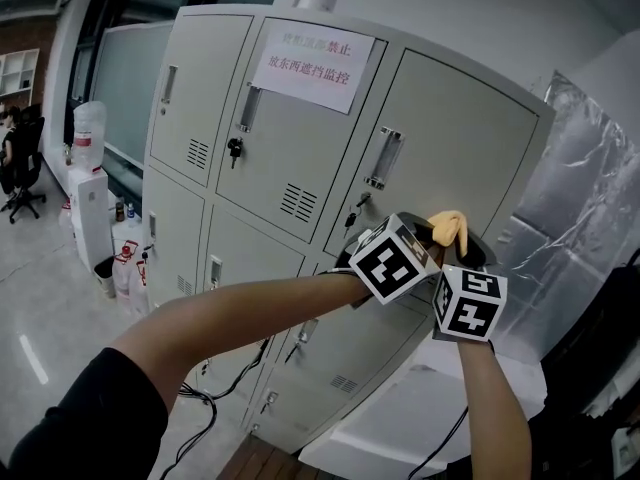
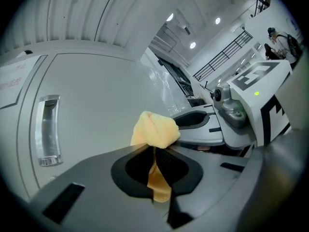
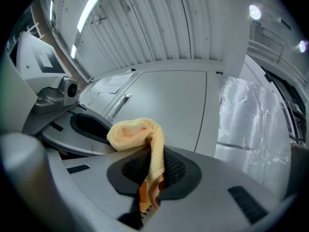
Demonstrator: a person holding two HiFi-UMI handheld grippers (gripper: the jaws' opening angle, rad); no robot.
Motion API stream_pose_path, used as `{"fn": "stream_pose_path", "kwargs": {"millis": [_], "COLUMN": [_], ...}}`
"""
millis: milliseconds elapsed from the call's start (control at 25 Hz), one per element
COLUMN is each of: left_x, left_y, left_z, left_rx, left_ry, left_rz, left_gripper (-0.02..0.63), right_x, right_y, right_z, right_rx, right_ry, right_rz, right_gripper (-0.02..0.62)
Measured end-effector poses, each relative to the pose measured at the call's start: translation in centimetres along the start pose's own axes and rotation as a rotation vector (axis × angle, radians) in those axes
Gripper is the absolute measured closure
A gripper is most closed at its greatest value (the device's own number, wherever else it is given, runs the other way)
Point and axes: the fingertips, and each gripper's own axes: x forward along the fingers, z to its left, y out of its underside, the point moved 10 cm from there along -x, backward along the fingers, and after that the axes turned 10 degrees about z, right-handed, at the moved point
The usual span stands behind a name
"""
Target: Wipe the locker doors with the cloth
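Grey locker [image 1: 215,88], paper notice [image 1: 312,65] on the upper middle door, upper right door [image 1: 455,133] facing both tools. Left gripper [image 2: 153,153] jaws pinch the yellow cloth [image 1: 450,224]; right gripper [image 3: 153,170], just beside it, pinches the same cloth. Cloth is bunched between the 2, near that door's lower edge; contact with the door cannot be told.
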Motion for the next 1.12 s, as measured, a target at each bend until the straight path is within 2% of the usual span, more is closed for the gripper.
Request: {"fn": "stream_pose_path", "kwargs": {"millis": [440, 880, 1120], "left_x": [3.4, 3.8, 2.9], "left_y": [-1.7, -1.8, -0.7], "left_z": [-3.7, -4.3, -4.1], "left_rx": [0.035, 0.033, 0.065], "left_ry": [0.079, 0.087, 0.097], "left_rz": [-0.009, -0.022, -0.104], "left_gripper": [0.574, 0.574, 0.574], "right_x": [-2.1, -2.4, -2.9], "right_y": [2.4, 2.8, 2.7], "right_z": [-4.2, -4.8, -3.7], "right_rx": [0.019, 0.042, 0.064], "right_ry": [0.063, 0.067, 0.08], "right_rz": [0.04, 0.046, 0.041], "right_gripper": [0.532, 0.532, 0.532]}}
